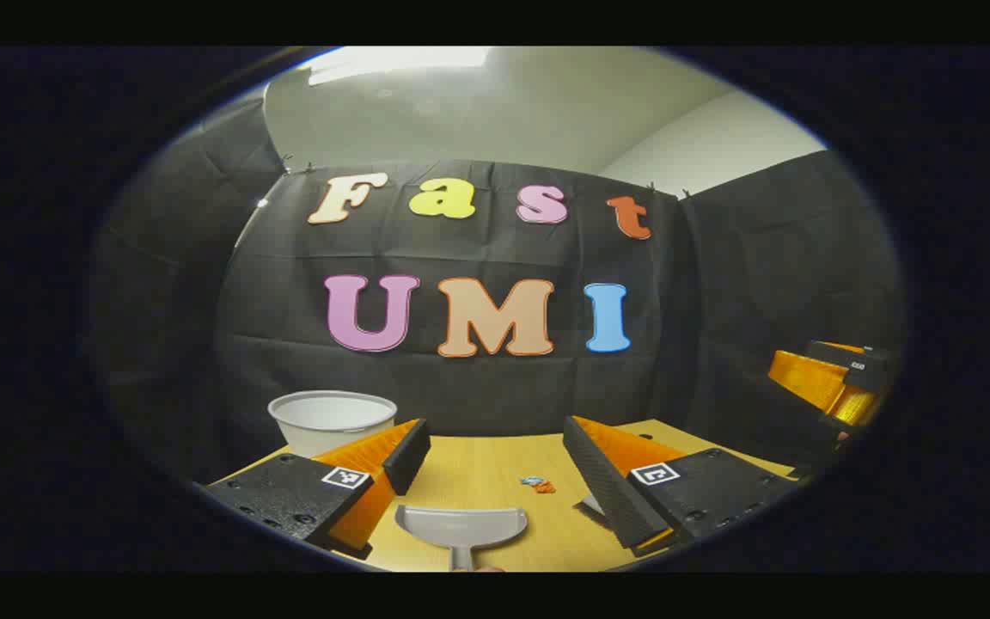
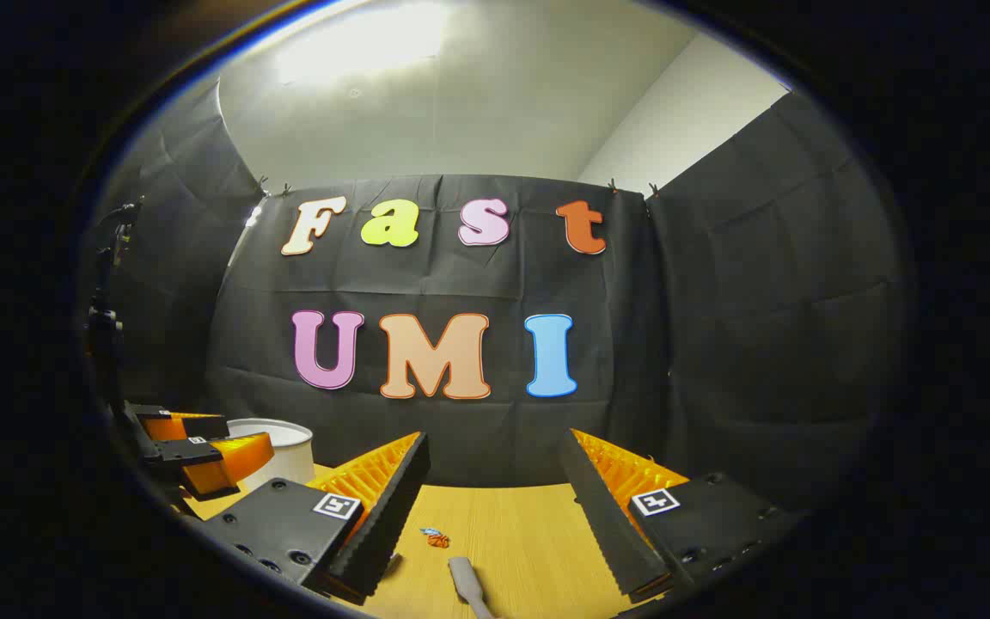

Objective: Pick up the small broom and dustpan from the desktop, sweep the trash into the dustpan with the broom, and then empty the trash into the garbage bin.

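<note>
A grey dustpan (image 1: pixel 462 526) lies flat on the wooden desktop (image 1: pixel 478 473), its handle pointing toward me, below and between the fingers of my open left gripper (image 1: pixel 495 468). A small scrap of orange and blue trash (image 1: pixel 538 485) lies just beyond it, also seen as trash (image 2: pixel 436 539) in the right gripper view. A grey broom handle (image 2: pixel 466 578) lies on the desktop (image 2: pixel 529 533) under my open right gripper (image 2: pixel 493 499). Neither gripper holds anything. The other gripper (image 1: pixel 830 383) hangs at the far right of the left gripper view.
A white round garbage bin (image 1: pixel 332 419) stands at the back left of the desk, against the black cloth wall. In the right gripper view the bin (image 2: pixel 276 456) sits behind the left gripper (image 2: pixel 194 451). A dark stand (image 2: pixel 108 292) rises at the left edge.
</note>
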`<action>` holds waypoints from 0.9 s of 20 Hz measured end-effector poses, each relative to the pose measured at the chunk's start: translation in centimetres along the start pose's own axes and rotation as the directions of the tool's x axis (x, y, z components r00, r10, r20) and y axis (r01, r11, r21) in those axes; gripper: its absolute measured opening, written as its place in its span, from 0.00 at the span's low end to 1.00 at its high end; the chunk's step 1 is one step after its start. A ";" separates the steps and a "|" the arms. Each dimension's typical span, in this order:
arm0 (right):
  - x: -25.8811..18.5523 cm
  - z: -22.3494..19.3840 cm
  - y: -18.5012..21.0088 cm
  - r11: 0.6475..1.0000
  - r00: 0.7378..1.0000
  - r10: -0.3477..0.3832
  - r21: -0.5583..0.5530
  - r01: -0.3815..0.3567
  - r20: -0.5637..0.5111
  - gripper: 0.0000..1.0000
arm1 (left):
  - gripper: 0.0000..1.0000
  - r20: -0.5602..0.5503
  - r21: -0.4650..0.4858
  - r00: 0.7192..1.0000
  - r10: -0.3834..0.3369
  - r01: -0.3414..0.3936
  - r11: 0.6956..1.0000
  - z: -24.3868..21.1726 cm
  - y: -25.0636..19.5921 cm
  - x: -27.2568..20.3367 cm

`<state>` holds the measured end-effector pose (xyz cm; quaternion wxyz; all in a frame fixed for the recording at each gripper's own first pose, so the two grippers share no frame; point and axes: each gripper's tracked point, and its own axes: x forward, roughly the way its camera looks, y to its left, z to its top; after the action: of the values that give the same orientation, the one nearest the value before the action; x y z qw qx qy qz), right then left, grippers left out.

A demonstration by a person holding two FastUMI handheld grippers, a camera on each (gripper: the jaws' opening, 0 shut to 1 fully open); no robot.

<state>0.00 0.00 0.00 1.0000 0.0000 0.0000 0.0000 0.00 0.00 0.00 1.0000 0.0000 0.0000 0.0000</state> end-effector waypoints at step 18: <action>1.5 0.0 -1.0 1.000 0.999 0.028 0.005 -0.028 -0.018 0.98 | 0.99 0.016 0.036 1.000 0.000 -0.001 0.999 0.2 -2.2 0.6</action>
<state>1.50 -1.05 -0.02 0.9999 0.0026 0.0091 0.0139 0.62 -2.23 0.21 0.9998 0.0179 -0.0078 0.0004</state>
